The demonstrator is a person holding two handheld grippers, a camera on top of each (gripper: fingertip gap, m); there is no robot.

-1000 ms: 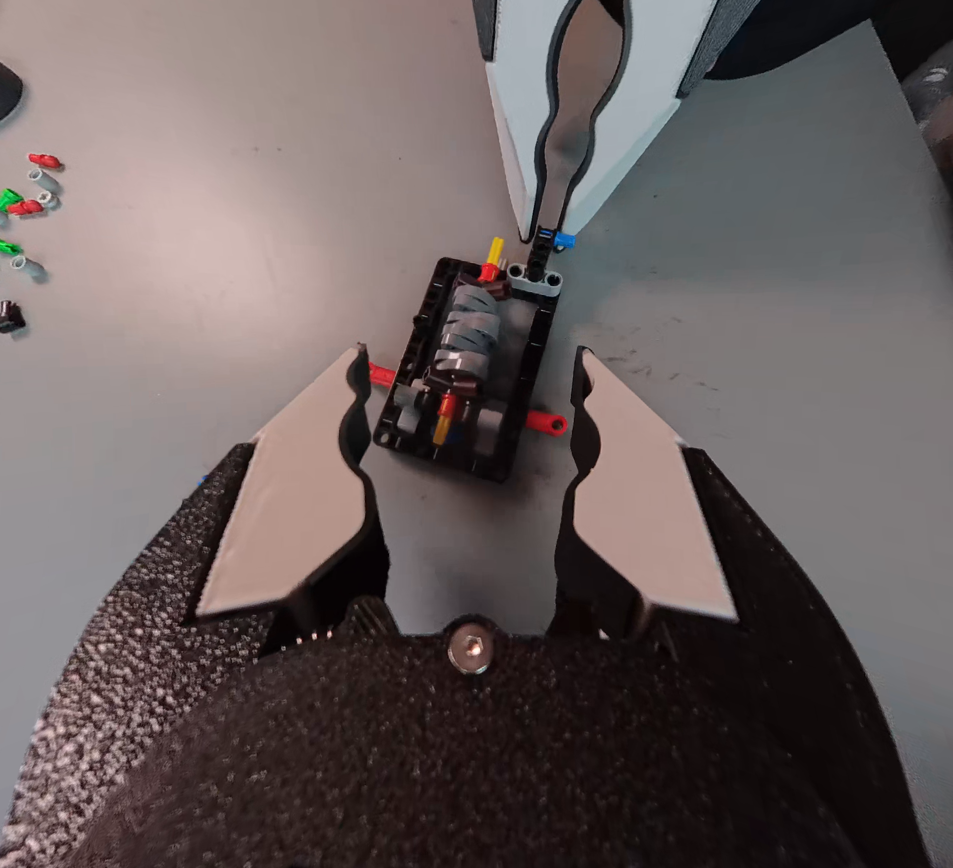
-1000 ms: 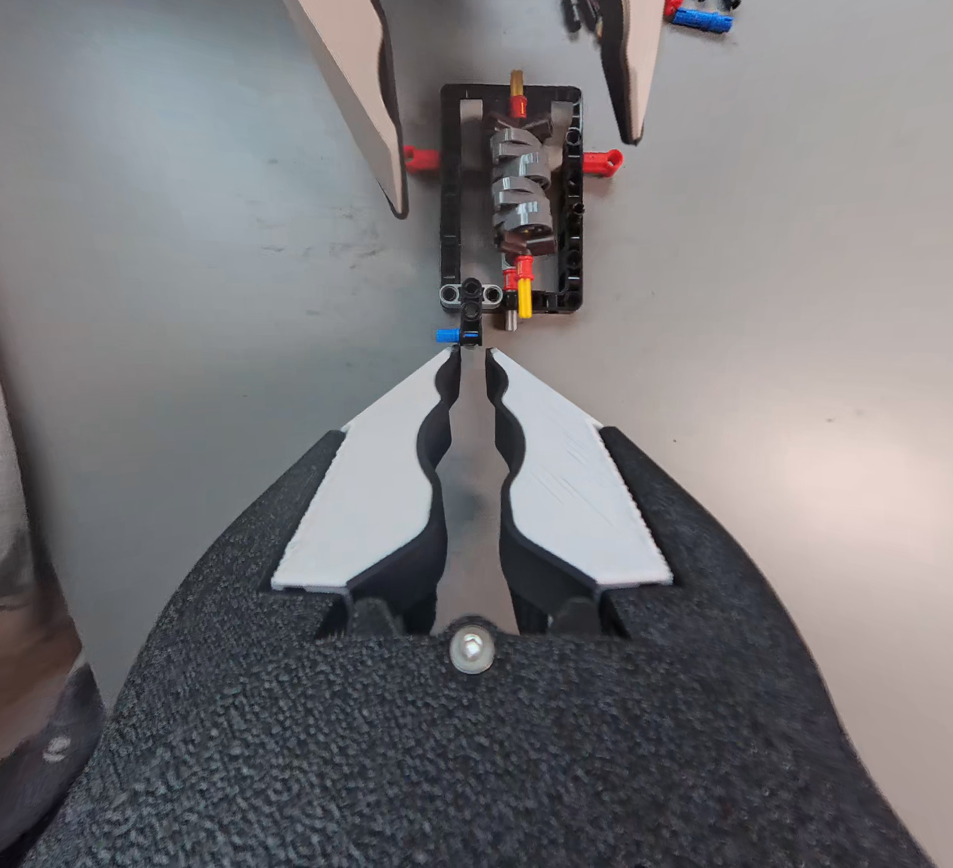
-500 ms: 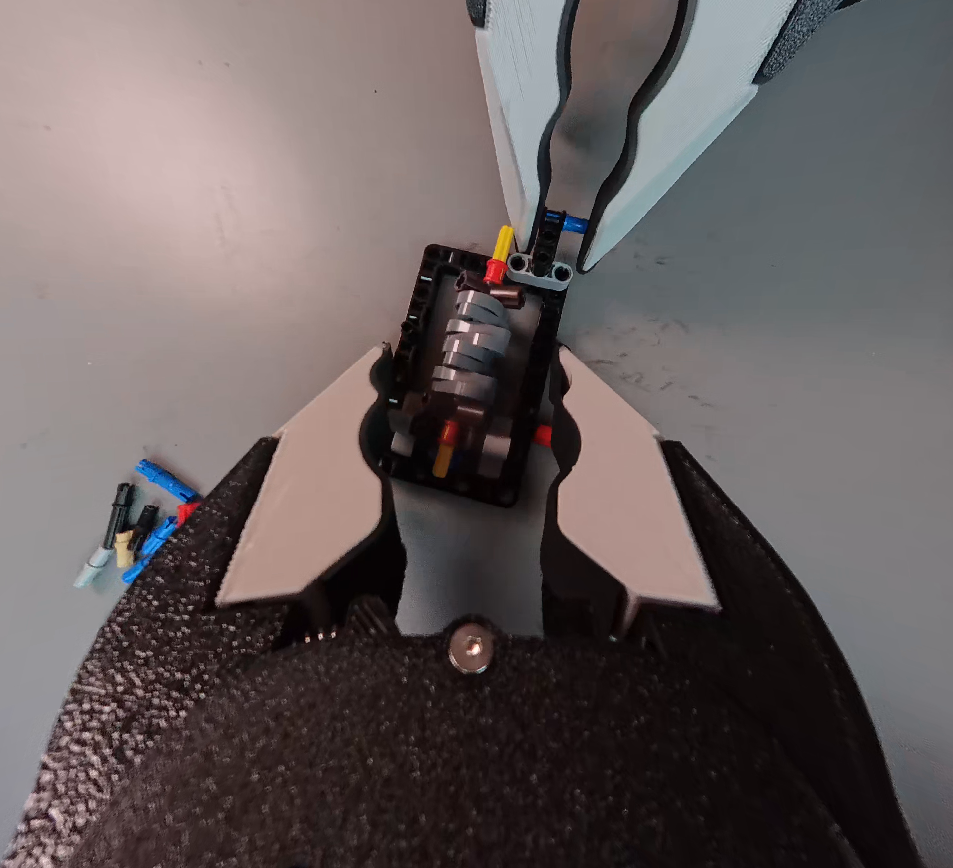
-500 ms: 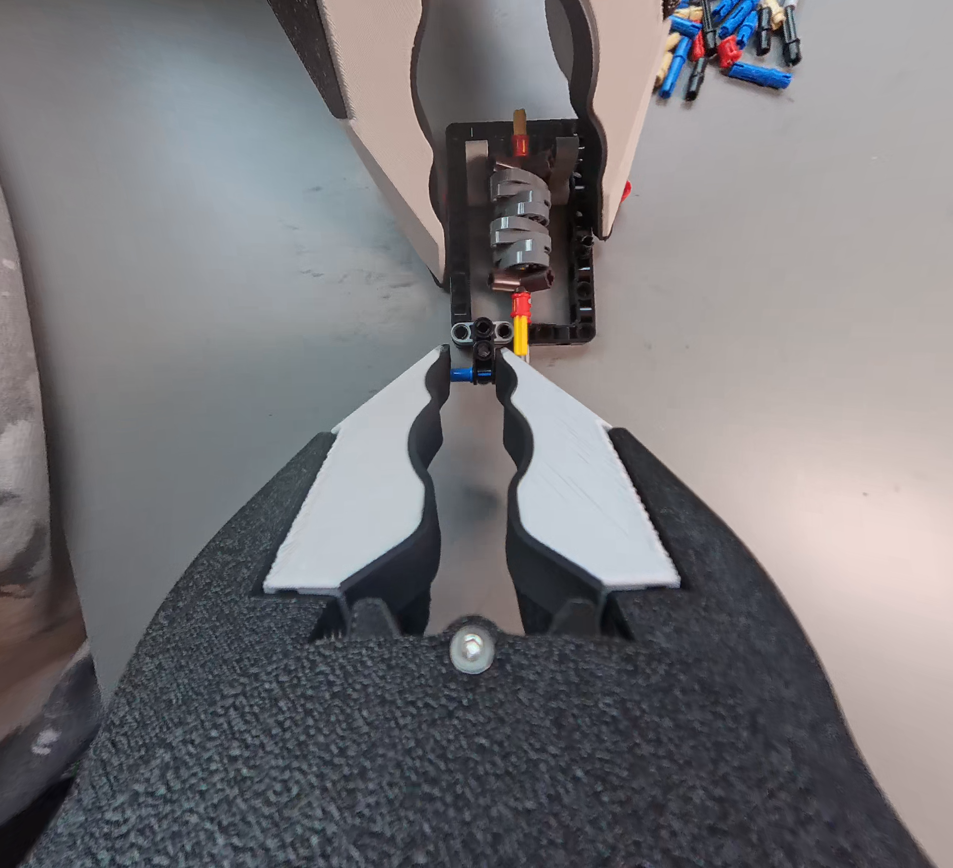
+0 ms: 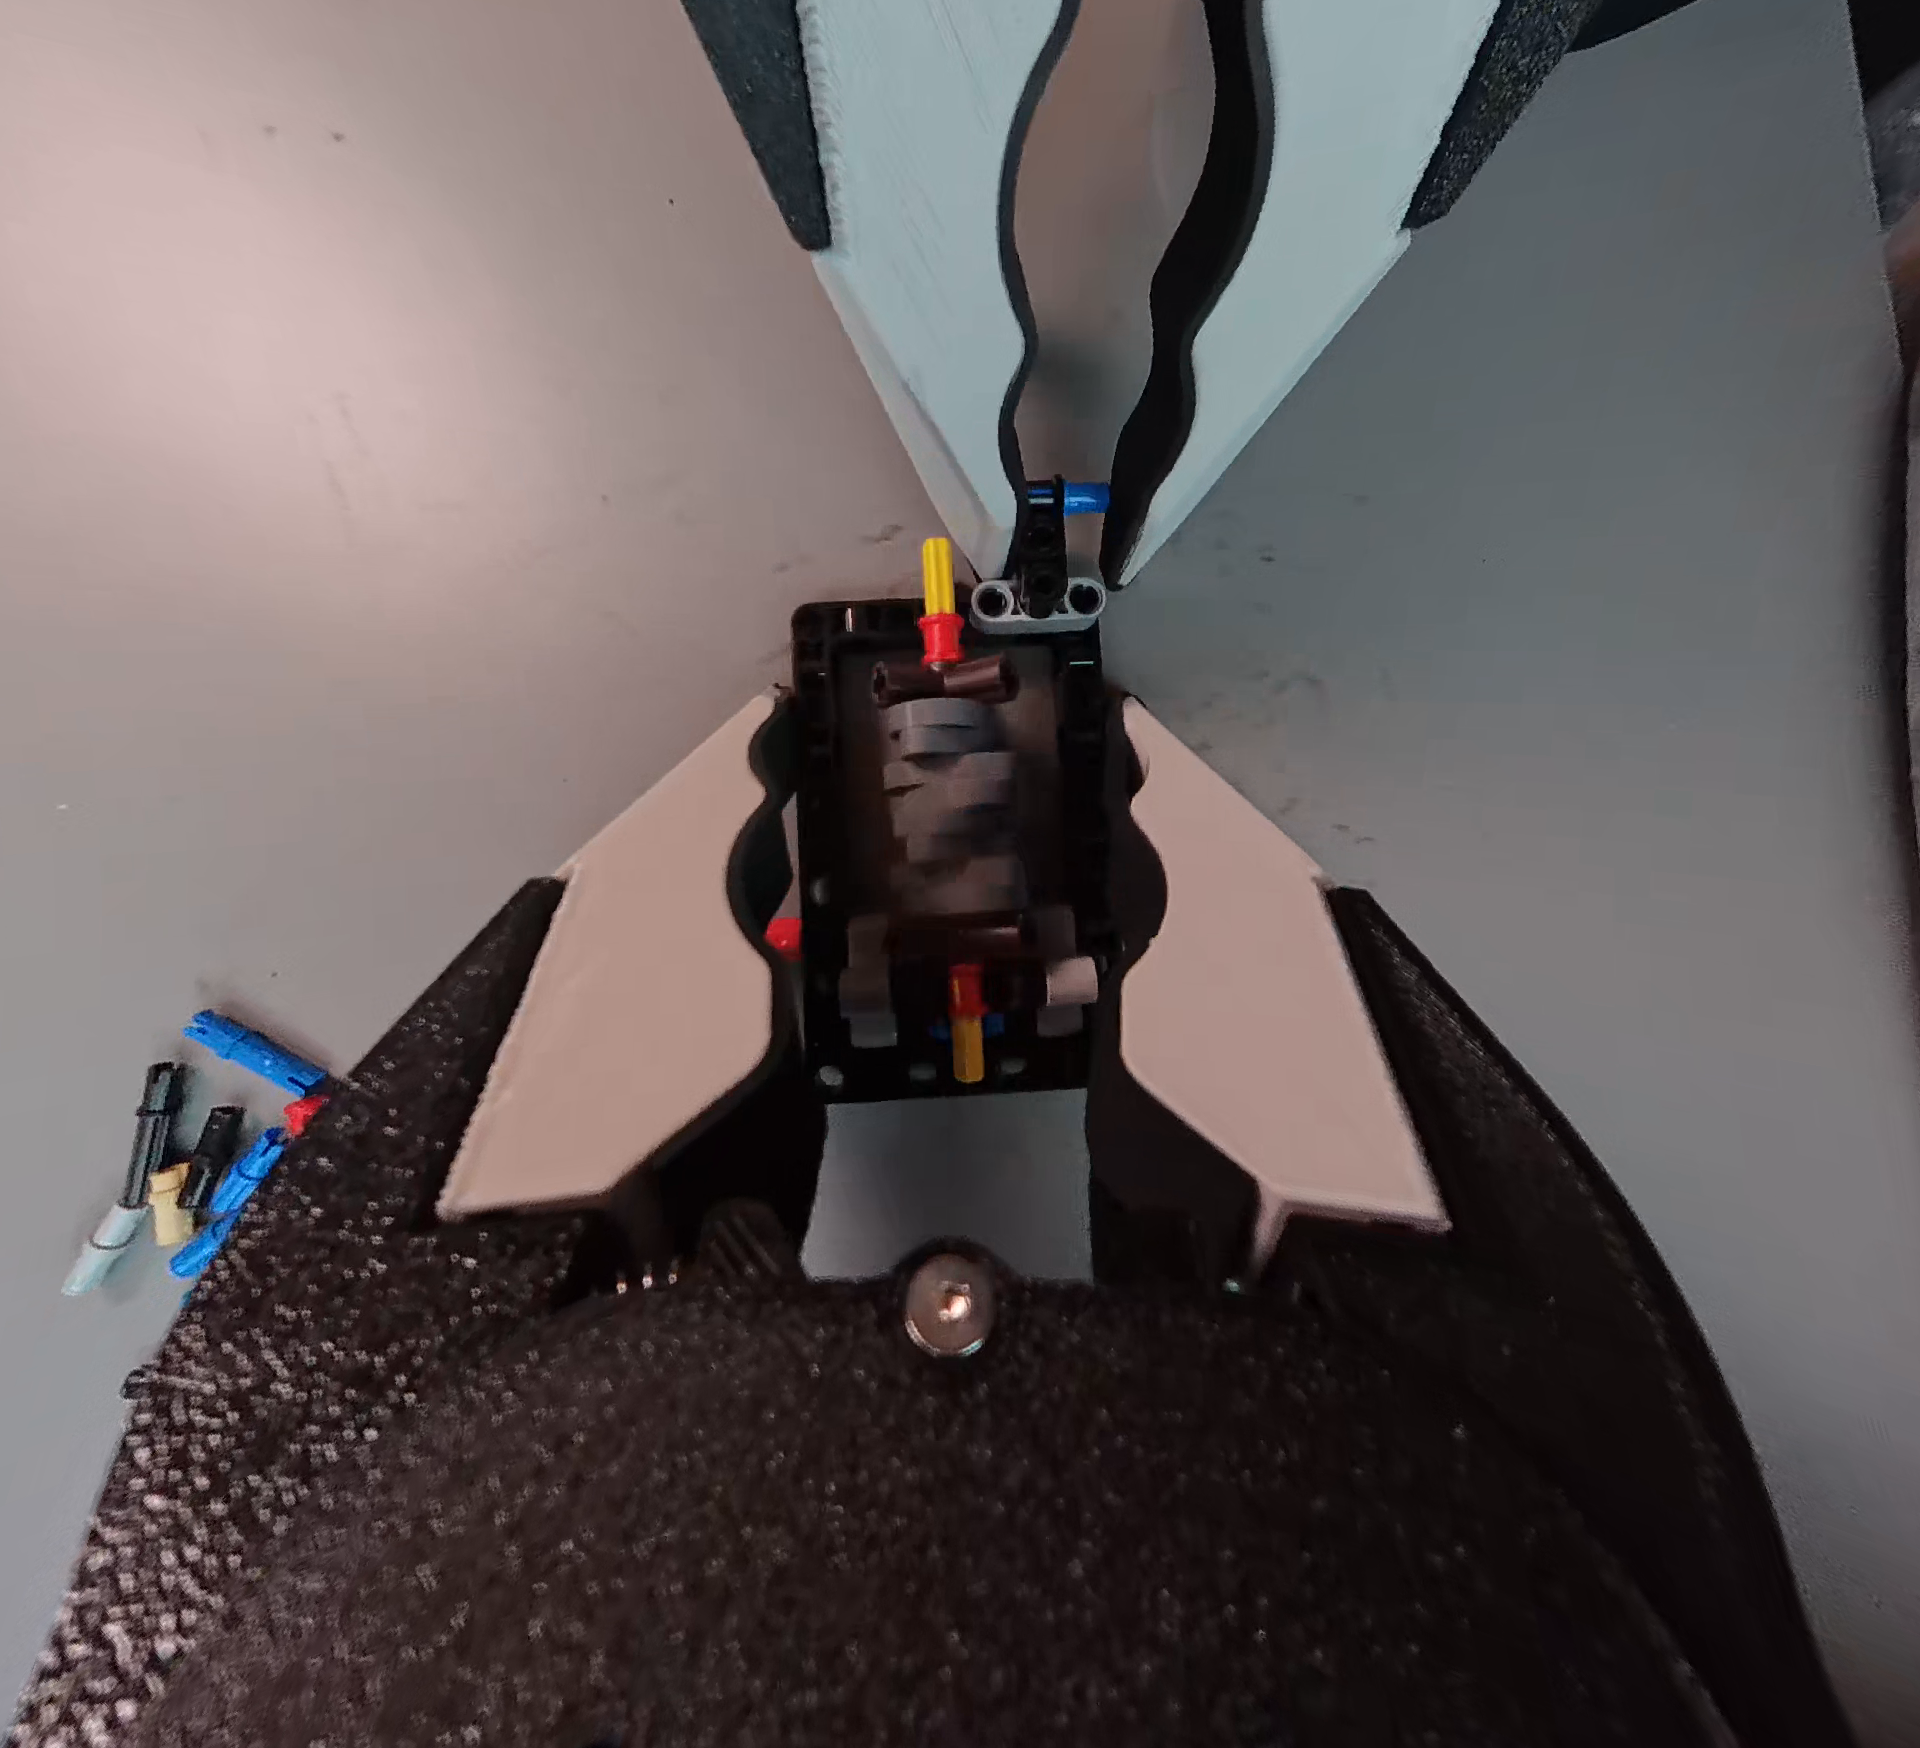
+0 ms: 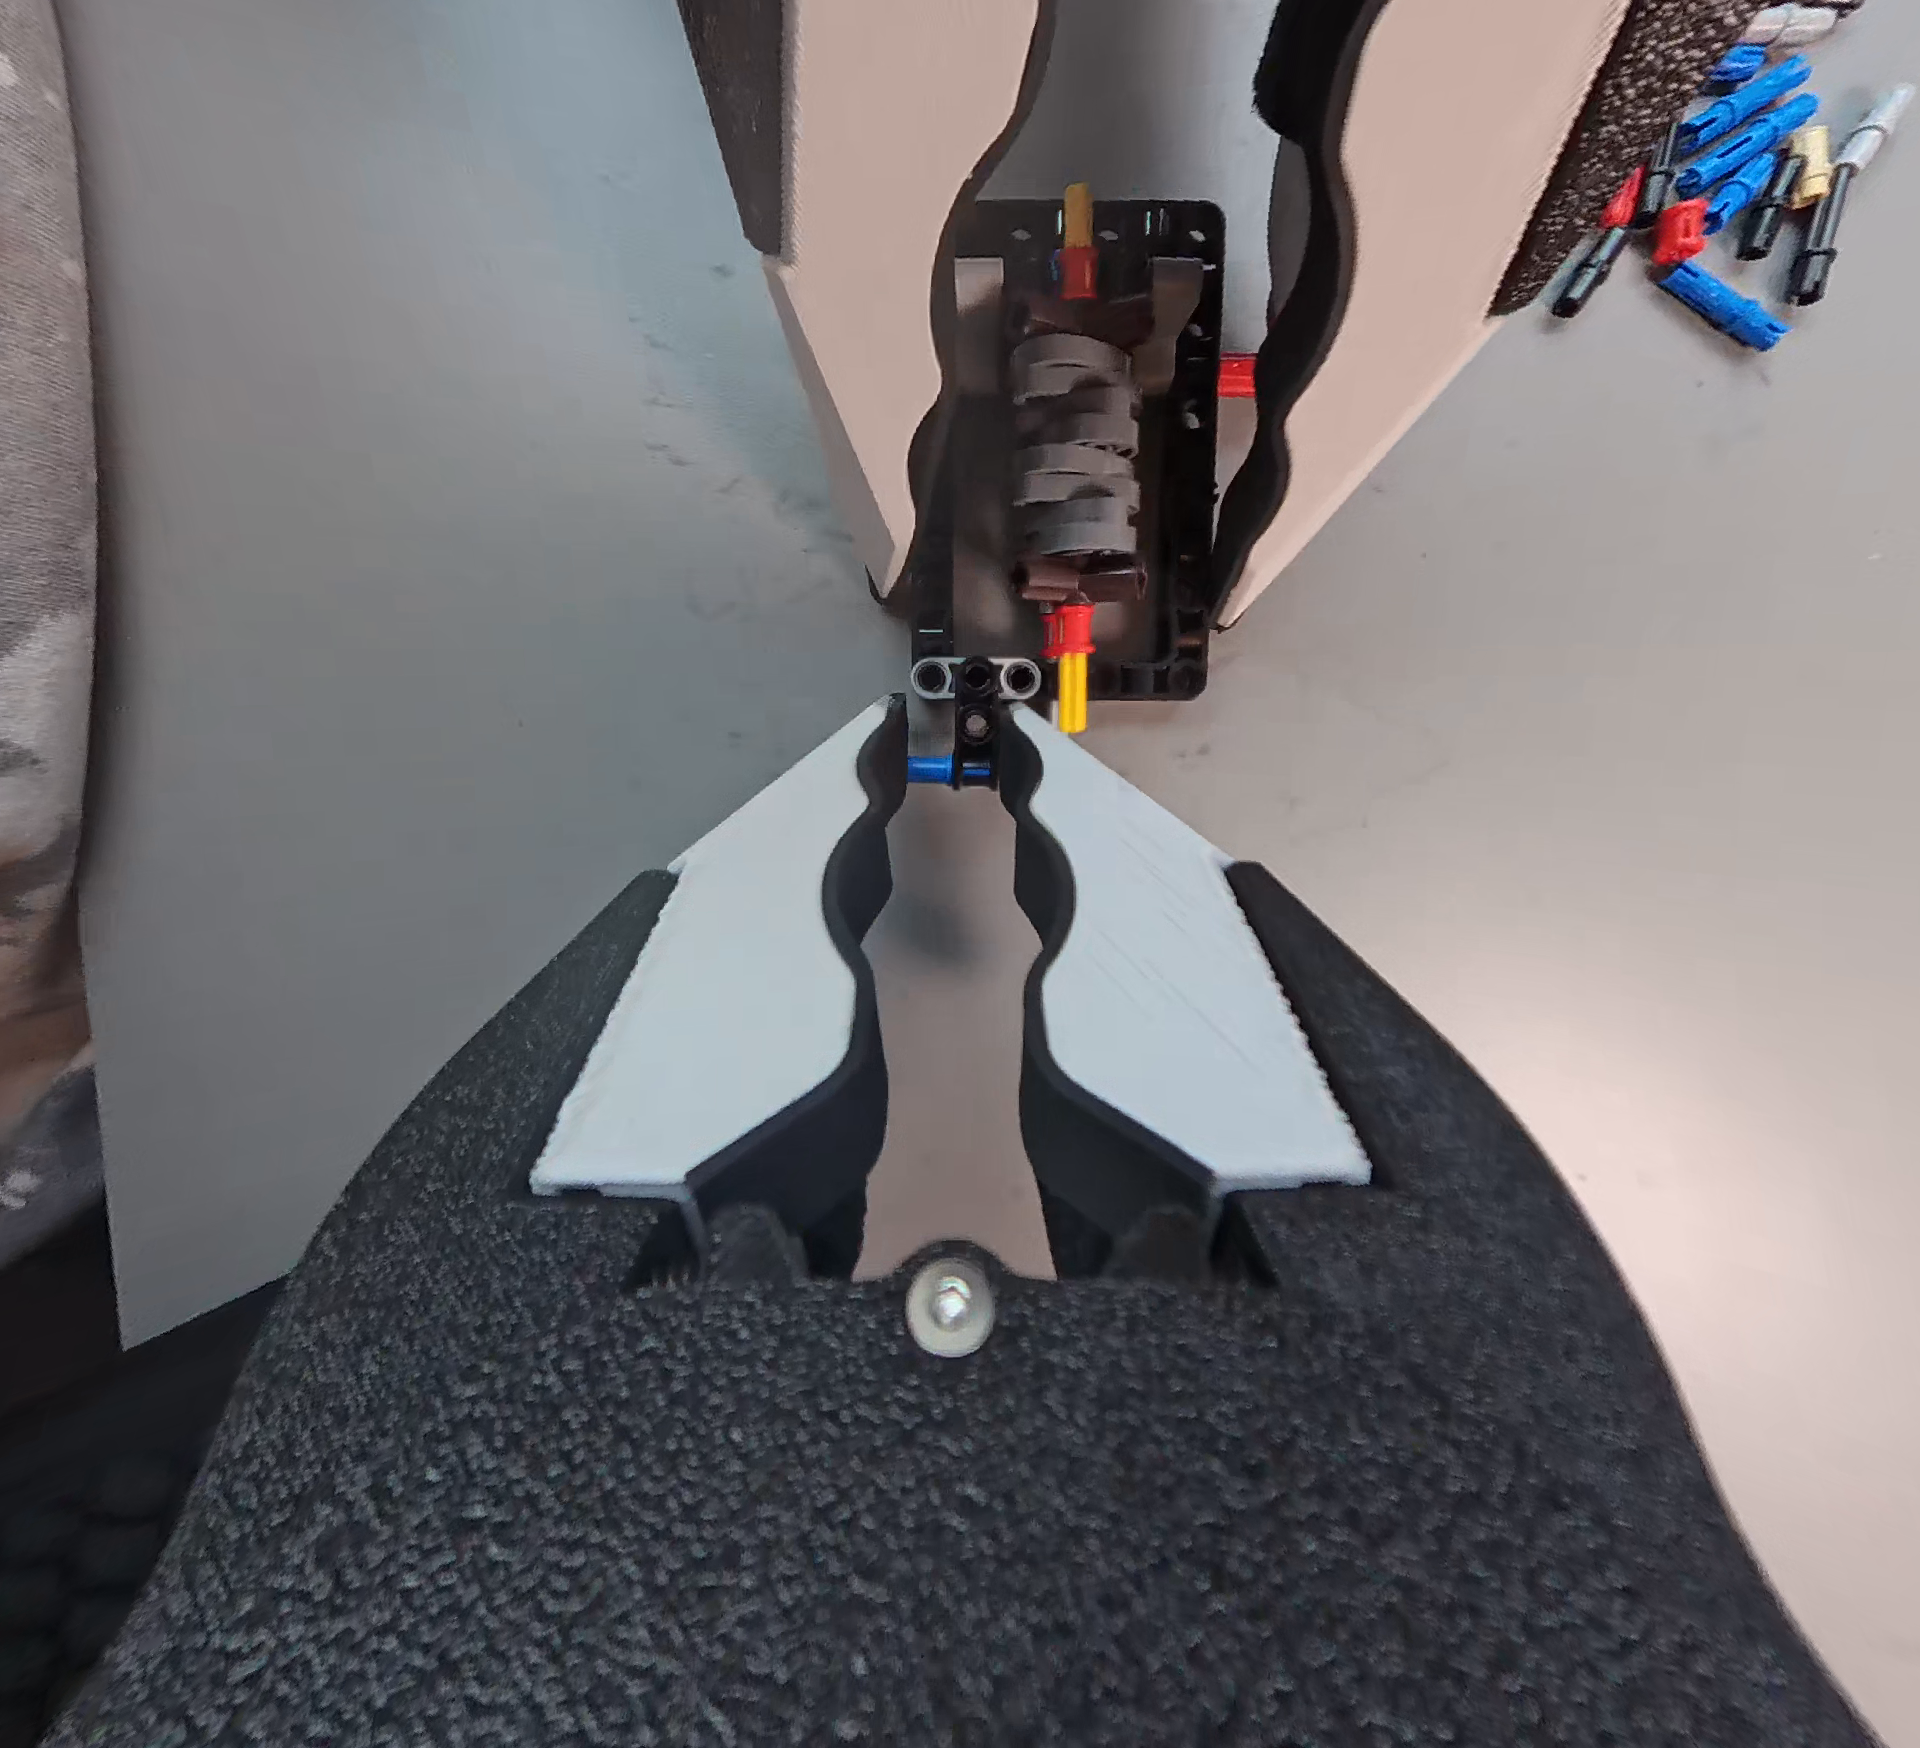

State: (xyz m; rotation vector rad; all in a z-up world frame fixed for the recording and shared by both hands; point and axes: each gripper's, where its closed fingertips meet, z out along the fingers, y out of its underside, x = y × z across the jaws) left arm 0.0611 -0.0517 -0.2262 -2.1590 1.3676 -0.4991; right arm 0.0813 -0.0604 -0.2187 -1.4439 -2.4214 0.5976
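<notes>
Two grippers: both at one small toy-brick assembly on a grey table [image 5: 312, 451], meeting it from opposite ends.
Left gripper [image 5: 951, 711]: fingers pressed against the long sides of the black rectangular frame [image 5: 821, 867], so it is clamped on the frame.
Right gripper [image 6: 951, 716]: fingers close together around a black connector [image 6: 977, 724] with a blue pin [image 6: 928, 769] sticking out sideways; the pin's tip touches one finger, but whether the connector is truly pinched I cannot tell.
Assembly: inside the frame sits a stack of grey cam-like pieces [image 6: 1075, 462] on an axle, with a yellow axle [image 5: 937, 578] and red bush [image 5: 940, 636] at one end; a light grey short beam [image 5: 1036, 602] sits at the frame's corner, joined to the connector.
Loose parts: a heap of blue, black, tan and red pins [image 6: 1745, 192] lies well apart, beside the left gripper's body.
Risk, slip: the frame is held on thin edges only; a sideways push could twist it out.
Risk, pin: finger pressure on the blue pin may shove it out or skew the connector.
Risk, corner: the light grey short beam could pop off if levered.
</notes>
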